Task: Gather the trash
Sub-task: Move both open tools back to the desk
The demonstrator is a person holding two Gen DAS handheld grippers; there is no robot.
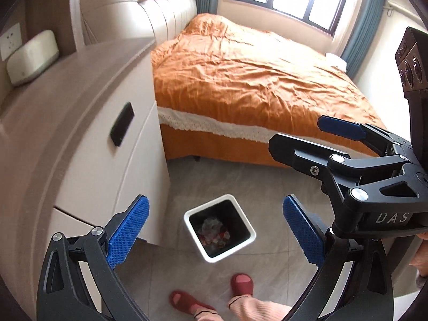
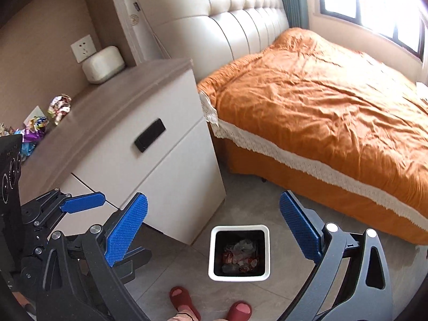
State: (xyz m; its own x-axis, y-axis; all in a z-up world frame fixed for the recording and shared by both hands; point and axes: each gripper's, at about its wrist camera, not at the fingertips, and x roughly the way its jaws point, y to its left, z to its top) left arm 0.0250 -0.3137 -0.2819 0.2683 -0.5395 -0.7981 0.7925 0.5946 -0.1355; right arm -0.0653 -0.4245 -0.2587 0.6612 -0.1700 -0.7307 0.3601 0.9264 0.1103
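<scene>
Left tool [image 1: 215,230] spread above white bin [image 1: 242,251] holding wrappers [image 1: 215,232], right tool [image 1: 302,136] beside it, gaping

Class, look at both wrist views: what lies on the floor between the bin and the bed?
Nothing: in both views only bare grey floor separates the bin from the bed.

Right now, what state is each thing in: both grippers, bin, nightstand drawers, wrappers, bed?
Left gripper: open, empty, above the bin.
Right gripper: open, empty.
White square trash bin with black liner: upright on the floor, lidless, crumpled trash in the bottom.
White nightstand drawer with black handle: shut.
Colourful crumpled snack wrappers: uncollected on the nightstand top.
Bed with orange cover: made, wrinkled.
</scene>
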